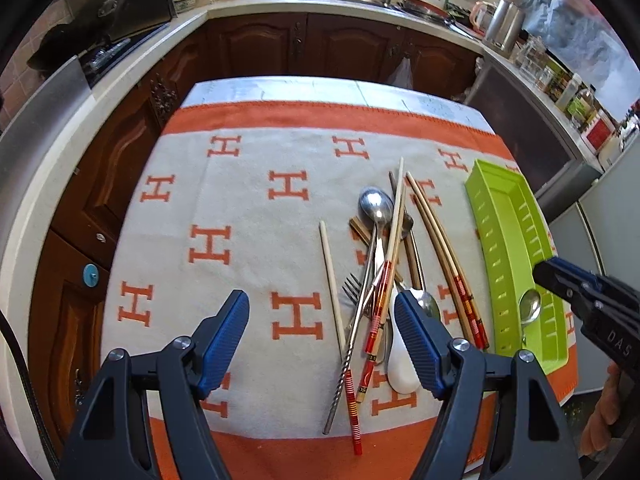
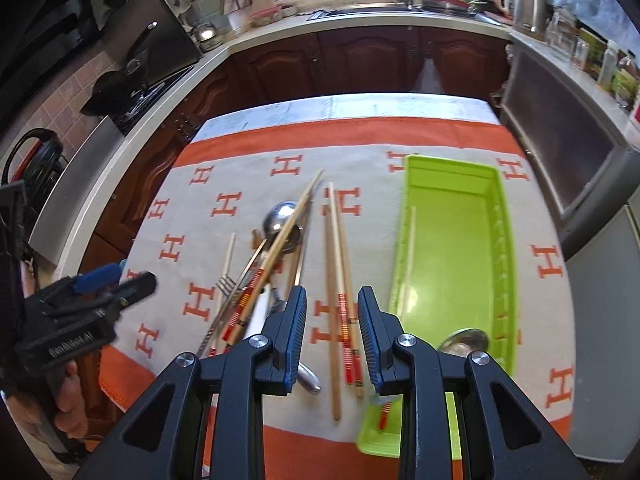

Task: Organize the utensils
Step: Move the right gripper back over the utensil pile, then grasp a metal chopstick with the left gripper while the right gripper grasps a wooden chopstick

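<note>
Cloth (image 1: pixel 248 216): large orange letter "H" repeated in rows over the pale field — ahead of and beneath both tools.
Right gripper (image 1: pixel 538 270): white letters "DAS" on its black body, seen from the left wrist view at the far right; any further letters are cut off by the edge.
Left gripper (image 2: pixel 150 278): pale raised lettering on its black body, seen from the right wrist view at the far left — looks like "GenRobot.AI", though blurred, so not certain.
Chopstick (image 1: pixel 366 380): small dark marks on the red-banded handle just ahead of the left tool's fingers; too small to read.
</note>
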`<state>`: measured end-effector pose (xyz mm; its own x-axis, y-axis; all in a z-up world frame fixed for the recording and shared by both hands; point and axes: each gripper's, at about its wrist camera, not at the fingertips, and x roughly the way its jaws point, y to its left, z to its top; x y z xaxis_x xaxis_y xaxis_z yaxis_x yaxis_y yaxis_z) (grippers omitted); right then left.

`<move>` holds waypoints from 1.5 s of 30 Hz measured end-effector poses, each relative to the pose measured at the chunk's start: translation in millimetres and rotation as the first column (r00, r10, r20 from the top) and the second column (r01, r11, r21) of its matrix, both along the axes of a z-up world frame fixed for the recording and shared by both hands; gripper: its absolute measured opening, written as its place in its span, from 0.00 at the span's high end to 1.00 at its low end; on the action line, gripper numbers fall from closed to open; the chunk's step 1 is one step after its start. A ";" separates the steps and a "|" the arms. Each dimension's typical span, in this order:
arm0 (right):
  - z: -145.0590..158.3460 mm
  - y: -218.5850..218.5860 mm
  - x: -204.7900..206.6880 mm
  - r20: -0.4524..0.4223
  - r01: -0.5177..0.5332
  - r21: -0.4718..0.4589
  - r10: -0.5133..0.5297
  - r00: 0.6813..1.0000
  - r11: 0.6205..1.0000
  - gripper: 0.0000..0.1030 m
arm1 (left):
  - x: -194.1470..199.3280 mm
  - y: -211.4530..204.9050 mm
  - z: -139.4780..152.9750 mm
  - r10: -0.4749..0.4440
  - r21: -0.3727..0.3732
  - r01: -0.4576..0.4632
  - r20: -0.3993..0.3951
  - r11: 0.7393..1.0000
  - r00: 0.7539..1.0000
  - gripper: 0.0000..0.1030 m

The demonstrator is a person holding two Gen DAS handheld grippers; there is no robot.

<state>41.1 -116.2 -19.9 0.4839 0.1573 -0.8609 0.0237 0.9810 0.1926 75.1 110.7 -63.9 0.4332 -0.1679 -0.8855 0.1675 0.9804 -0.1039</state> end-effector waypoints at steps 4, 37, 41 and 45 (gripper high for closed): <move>-15.7 12.9 11.0 -0.022 -0.029 0.018 0.029 0.999 0.999 0.74 | 1.5 -3.0 -27.9 -0.026 -0.011 0.026 -0.064 1.000 0.998 0.50; -79.8 17.6 52.9 -0.126 -0.034 0.135 0.052 0.991 0.990 0.74 | 1.3 -7.5 -75.4 -0.053 -0.073 0.042 -0.147 0.996 0.988 0.96; -90.3 15.8 72.1 -0.146 -0.003 0.246 0.040 0.988 0.969 0.74 | 0.8 1.7 -69.4 -0.028 -0.104 0.014 -0.133 0.994 0.991 0.96; -109.4 14.6 98.1 -0.184 0.051 0.345 0.014 0.983 0.937 0.76 | -0.4 11.8 -65.4 -0.004 -0.123 -0.011 -0.124 0.992 0.992 0.96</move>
<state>139.2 -101.6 -129.3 0.3310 0.4543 -0.8271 0.1080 0.8525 0.5115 74.7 122.5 -129.4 0.3224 -0.2778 -0.9049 0.1424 0.9593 -0.2438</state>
